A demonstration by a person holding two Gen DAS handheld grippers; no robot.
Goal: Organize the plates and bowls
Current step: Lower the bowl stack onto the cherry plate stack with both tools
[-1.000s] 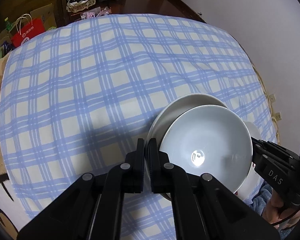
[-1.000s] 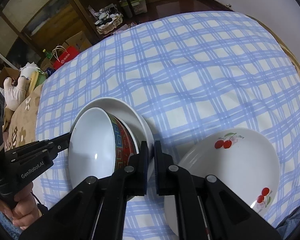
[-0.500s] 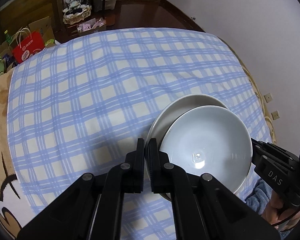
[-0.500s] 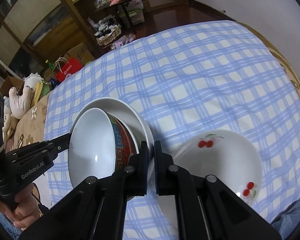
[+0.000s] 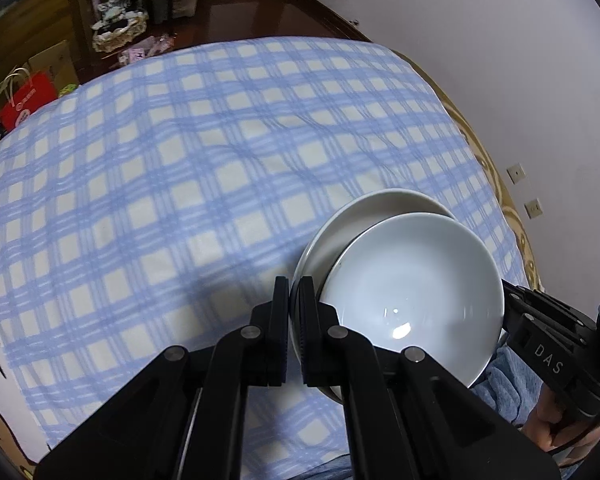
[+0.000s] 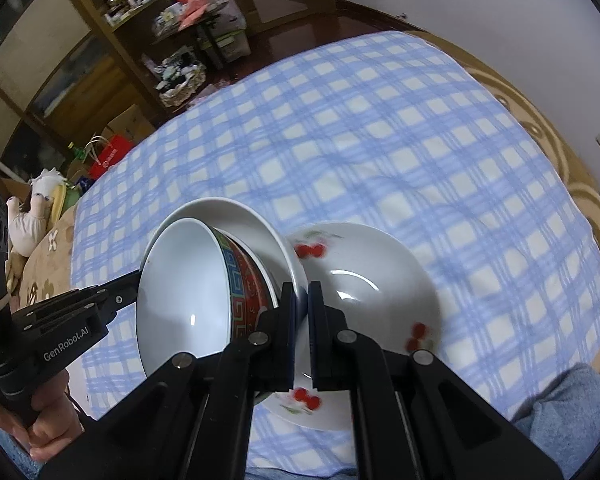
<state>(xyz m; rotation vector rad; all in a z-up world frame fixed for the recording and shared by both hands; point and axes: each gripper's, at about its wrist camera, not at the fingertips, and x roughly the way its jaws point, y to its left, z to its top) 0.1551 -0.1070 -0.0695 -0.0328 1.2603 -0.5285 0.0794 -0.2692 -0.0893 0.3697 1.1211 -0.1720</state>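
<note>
A plain white plate (image 5: pixel 340 224) (image 6: pixel 240 210) carries a bowl (image 5: pixel 412 284) (image 6: pixel 180 292), white inside with a red and blue patterned outside. Both are held in the air, tilted. My left gripper (image 5: pixel 294 292) (image 6: pixel 137 280) is shut on the plate's left rim. On the opposite rim my right gripper (image 6: pixel 300 294) (image 5: pixel 506 290) is shut as well. Below them, a white plate with red cherries (image 6: pixel 364 280) lies on the blue checked cloth (image 5: pixel 180 200) (image 6: pixel 380 140), just right of my right gripper's fingers.
The checked cloth covers a wide soft surface with a brown patterned edge (image 6: pixel 560 152). Beyond it are a dark wood floor, shelves (image 6: pixel 100 40), a basket (image 5: pixel 118 32), a red bag (image 5: pixel 24 98) and a stuffed toy (image 6: pixel 40 208). A white wall (image 5: pixel 500 80) stands at right.
Both grippers have lifted the plate and bowl together and carried them across the cloth. The cloth looks further away. The cherry plate now sits nearer the middle of the right wrist view.
</note>
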